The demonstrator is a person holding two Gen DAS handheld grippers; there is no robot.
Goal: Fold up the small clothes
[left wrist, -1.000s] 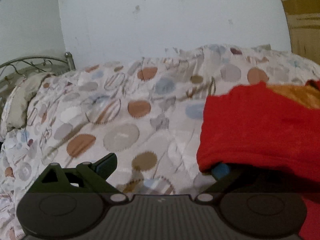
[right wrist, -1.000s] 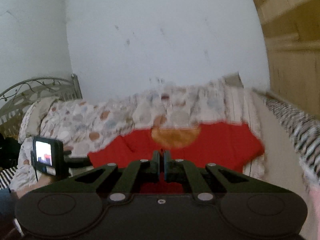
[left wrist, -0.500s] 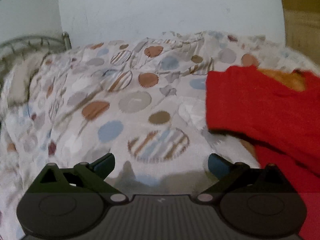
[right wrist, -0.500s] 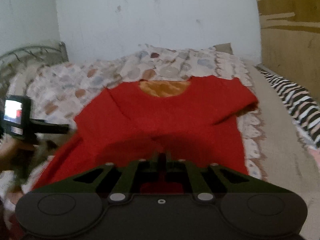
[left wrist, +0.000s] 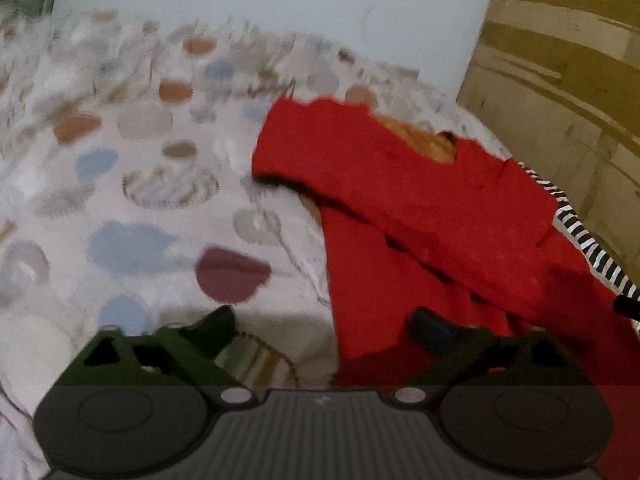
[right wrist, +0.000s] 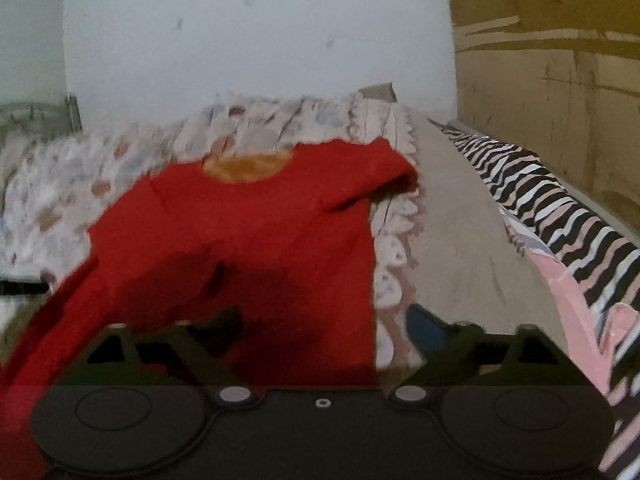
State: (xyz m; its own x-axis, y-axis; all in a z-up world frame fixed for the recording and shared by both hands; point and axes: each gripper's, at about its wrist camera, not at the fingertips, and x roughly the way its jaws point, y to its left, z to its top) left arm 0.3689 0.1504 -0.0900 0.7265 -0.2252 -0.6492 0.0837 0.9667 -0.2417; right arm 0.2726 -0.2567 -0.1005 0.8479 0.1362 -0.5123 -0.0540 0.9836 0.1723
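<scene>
Shirt (right wrist: 256,240) lies flat on the bed (left wrist: 132,200), hem at my six. Both tools, left (left wrist: 324,326) and right (right wrist: 324,326), gape empty, just opened. Risk: I pinch bedsheet with hem, dragging the fold crooked.

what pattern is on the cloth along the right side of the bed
Black and white stripes on the cloth, zebra-like; the right wrist view shows it best.
</scene>
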